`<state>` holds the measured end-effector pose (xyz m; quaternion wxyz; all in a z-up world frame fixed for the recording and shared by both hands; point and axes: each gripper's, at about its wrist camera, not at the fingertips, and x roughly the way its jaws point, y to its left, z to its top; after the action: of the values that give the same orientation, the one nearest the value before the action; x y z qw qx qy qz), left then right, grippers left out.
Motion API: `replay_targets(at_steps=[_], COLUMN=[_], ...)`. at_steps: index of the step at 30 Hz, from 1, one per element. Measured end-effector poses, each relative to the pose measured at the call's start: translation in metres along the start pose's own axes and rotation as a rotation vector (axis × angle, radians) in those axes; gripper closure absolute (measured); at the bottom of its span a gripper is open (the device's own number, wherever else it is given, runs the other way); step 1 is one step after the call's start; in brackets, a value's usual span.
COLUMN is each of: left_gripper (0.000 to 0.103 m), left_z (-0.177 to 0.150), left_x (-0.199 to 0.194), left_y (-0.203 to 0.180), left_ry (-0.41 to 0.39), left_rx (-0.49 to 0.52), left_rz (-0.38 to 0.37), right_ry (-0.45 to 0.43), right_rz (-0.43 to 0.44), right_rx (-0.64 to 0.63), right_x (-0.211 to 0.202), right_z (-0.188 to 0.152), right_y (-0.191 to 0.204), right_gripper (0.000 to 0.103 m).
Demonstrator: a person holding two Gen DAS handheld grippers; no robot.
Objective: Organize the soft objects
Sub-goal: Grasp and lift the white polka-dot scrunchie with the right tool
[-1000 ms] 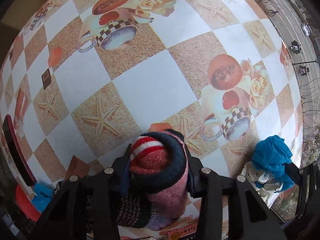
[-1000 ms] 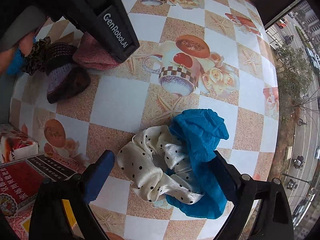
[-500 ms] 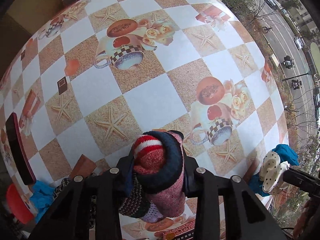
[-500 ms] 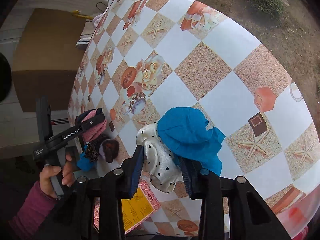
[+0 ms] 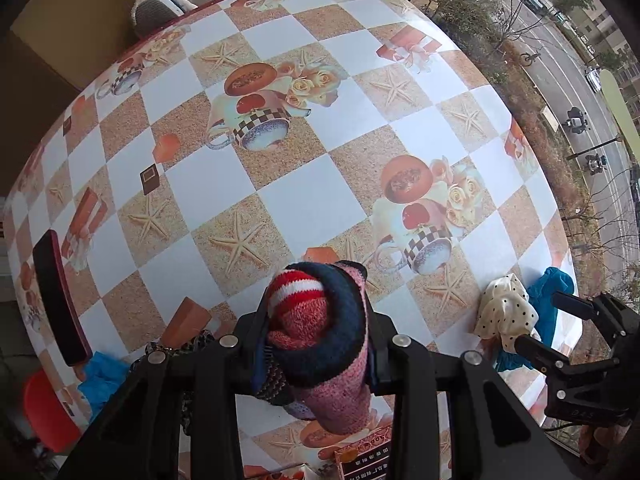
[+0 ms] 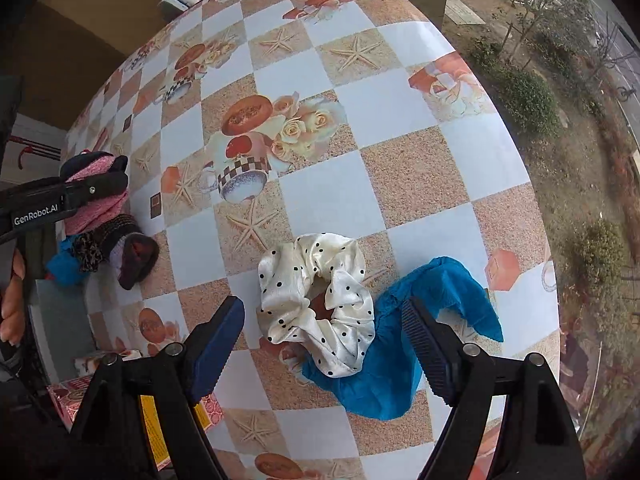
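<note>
While our left gripper (image 5: 316,320) stays off the tablecloth (image 5: 312,184), it is clamped on a rolled knit bundle (image 5: 320,332): fuzzy pink wool outside, a navy ribbed band wrapped over it, a red-and-white striped cuff poking out the top. Fingers pinch it from both sides. Under it, on the cloth, sits a loose heap of darker knit pieces (image 6: 120,248) (purple, brown and a leopard-print scrunchie, with some blue fabric behind; we can't separate them further). That heap sits at the near left edge of the table.

Our right gripper (image 6: 324,340) is wide open, holding nothing. Its blue ribbed pads (image 6: 218,344) flank a cream satin scrunchie (image 6: 316,308) with black polka dots, a glossy, gathered ring shape. The scrunchie lies partly on top of a crumpled blue cloth (image 6: 400,340), matte and thin, which spreads out to the right under the right finger. Both lie flat on the cloth near the right front edge of the table.

The tablecloth is smooth printed vinyl with white and sandy checks, starfish, cups and roses. A printed red box (image 6: 140,396) with a yellow label sits at the near edge by the left finger of the right gripper; its contents are not visible. A dark flat slab (image 5: 60,300) lies at the far left edge in the left wrist view.
</note>
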<state>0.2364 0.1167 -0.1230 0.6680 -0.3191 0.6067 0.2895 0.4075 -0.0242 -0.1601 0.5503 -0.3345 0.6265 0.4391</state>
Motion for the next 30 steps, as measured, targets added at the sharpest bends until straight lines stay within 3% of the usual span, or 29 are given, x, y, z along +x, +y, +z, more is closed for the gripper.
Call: replay_targets(at_steps=[6,8,10,20,21,23,24,25,30], left_gripper=[0.063,0.063,0.063,0.063,0.063,0.063,0.063,0.063,0.063], left_z=[-0.004,-0.010,-0.014,-0.028,-0.029,-0.031,-0.032,-0.033,-0.039], left_x=[-0.007,-0.012,-0.016,-0.028,-0.030,-0.037,-0.040,-0.043,-0.062], left_y=[-0.006,-0.003,-0.002,-0.010,-0.012,-0.017,-0.020,-0.023,-0.043], left_ry=[-0.028,-0.033,-0.037,-0.047,-0.052,-0.069,-0.077,-0.086,-0.137], left_rx=[0.002,-0.005,-0.012,-0.013,-0.009,0.001,0.009,0.019,0.069], left_rz=[0.026,0.026,0.026,0.026,0.026,0.021,0.020,0.020,0.010], right_ry=[0.098,0.087,0.119,0.170,0.156,0.130,0.115,0.114,0.036], right_rz=[-0.208,-0.180,-0.149,-0.178,-0.178,-0.174,-0.165,-0.132,0.022], right_rx=[-0.251,-0.242,-0.241,-0.296,-0.288,-0.267,-0.260,-0.246,-0.109], right_x=[0.062,0.064,0.070,0.077,0.073,0.062,0.053,0.049,0.013], right_z=[0.010,0.009,0.008,0.007,0.006,0.004,0.004,0.005,0.003], right_y=[0.049,0.048,0.047,0.052,0.050,0.048,0.045,0.042,0.021], right_gripper=[0.018,0.013,0.000,0.001,0.008,0.033,0.062,0.080,0.080])
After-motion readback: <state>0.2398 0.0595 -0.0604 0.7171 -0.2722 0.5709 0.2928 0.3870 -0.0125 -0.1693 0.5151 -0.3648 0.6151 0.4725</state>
